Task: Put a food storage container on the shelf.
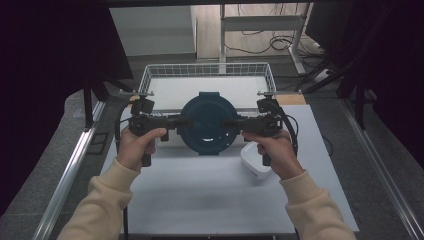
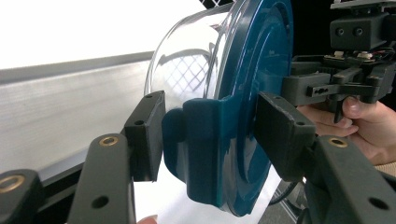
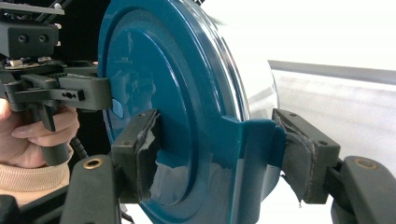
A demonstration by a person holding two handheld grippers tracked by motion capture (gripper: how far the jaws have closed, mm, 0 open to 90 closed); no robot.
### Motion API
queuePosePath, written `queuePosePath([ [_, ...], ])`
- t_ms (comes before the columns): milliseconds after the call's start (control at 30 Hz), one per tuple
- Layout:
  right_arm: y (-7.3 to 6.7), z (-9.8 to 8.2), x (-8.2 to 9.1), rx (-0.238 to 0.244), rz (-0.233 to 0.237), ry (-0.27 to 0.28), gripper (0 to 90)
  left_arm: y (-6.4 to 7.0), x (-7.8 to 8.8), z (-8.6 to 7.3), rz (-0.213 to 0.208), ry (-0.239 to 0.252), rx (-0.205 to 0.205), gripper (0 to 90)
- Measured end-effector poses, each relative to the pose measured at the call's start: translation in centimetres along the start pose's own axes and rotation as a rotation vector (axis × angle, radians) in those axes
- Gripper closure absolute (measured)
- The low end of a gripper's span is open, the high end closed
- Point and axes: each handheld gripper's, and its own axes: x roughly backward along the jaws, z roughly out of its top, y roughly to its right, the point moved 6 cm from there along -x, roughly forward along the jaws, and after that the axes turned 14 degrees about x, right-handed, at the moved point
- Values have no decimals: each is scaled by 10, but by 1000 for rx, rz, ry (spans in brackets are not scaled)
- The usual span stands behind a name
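Clamped on opposite lid tabs of the blue-lidded glass container [image 1: 207,122]: left gripper [image 1: 175,121], right gripper [image 1: 235,122], above tabletop [image 1: 200,200] middle.

High view: fixed above the worktop's [image 1: 210,200] near edge, facing forward and down, far off. Left gripper view: rides the left tongs [image 2: 210,135], looking along them, very close. Right gripper view: likewise on the right tongs [image 3: 215,149]. Shared by all three: the blue-lidded container [image 1: 208,123] [image 2: 243,102] [image 3: 177,93].
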Motion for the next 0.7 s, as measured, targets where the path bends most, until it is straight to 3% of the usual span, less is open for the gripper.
queuePosePath([
  [700, 0, 41, 3, 36, -11, 11, 340, 10, 9, 38, -10, 14, -17, 452],
])
